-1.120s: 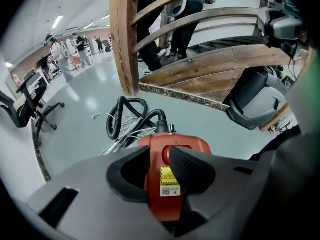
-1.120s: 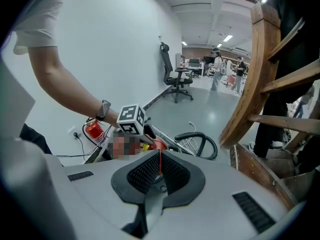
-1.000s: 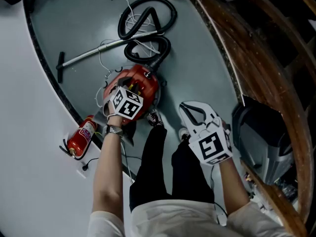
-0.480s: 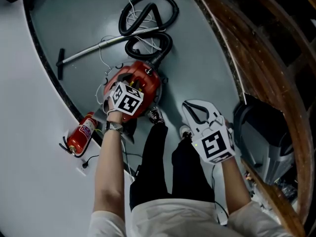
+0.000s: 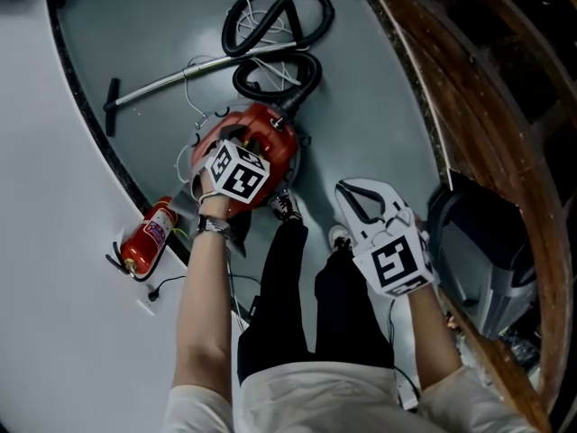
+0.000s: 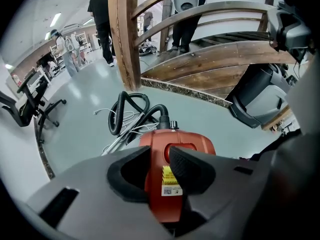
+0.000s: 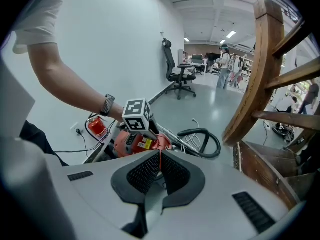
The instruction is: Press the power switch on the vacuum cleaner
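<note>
Right tool [image 7: 159,156] is hanging idle near the person's leg with its jaws meeting and nothing in them, so it is posing no risk unless it starts drifting into the work. Left tool [image 6: 157,156] is sitting low over the red vacuum cleaner [image 6: 202,143], which is standing on the floor [image 6: 210,116] just ahead of the person's feet. Its jaws have just been opening and are now standing wide, with the red housing and its yellow label [image 6: 169,175] showing in the gap; the pads aren't looking clamped on it. The main worry is that I'm not managing to tell which feature is the power switch, maybe the oval recess [image 6: 185,146] by the right-hand jaw tip. A blind push could be landing on bare housing, or the wide jaws could be straddling the switch instead of pressing it. An off-centre shove could also be rocking or sliding the canister away. Farther out, the white cord [image 6: 102,112] and black hose [image 6: 117,113] are lying in loose loops, and a shifting body could be snagging them.
</note>
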Motion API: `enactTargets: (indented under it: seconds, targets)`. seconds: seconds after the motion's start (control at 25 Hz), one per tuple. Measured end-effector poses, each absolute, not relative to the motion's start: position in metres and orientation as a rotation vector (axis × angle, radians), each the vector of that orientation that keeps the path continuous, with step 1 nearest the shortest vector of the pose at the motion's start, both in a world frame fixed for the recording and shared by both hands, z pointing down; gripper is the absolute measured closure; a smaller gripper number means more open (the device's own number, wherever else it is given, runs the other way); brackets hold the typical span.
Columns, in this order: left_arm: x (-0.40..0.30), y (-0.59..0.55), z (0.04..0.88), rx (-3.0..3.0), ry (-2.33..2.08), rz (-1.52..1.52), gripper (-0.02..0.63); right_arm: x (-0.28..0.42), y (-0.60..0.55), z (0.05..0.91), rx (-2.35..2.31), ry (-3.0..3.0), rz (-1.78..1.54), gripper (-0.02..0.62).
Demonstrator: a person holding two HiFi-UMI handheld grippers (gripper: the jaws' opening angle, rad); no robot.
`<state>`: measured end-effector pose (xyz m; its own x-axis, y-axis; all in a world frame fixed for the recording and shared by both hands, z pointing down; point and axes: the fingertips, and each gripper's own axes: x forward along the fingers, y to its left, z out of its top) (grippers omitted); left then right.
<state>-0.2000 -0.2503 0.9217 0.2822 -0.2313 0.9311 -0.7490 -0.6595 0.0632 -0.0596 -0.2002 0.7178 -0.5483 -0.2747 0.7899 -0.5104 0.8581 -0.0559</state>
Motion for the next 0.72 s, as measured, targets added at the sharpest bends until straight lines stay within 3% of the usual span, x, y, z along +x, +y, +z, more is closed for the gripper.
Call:
enactTargets:
  seconds: [0.72]
  targets:
    - [-0.1997,-0.2521,0.9214,2.054,-0.898,1.387,0.486,-0.0581,-0.1945,0.7227,0.571,-2.168,0.373,0.565]
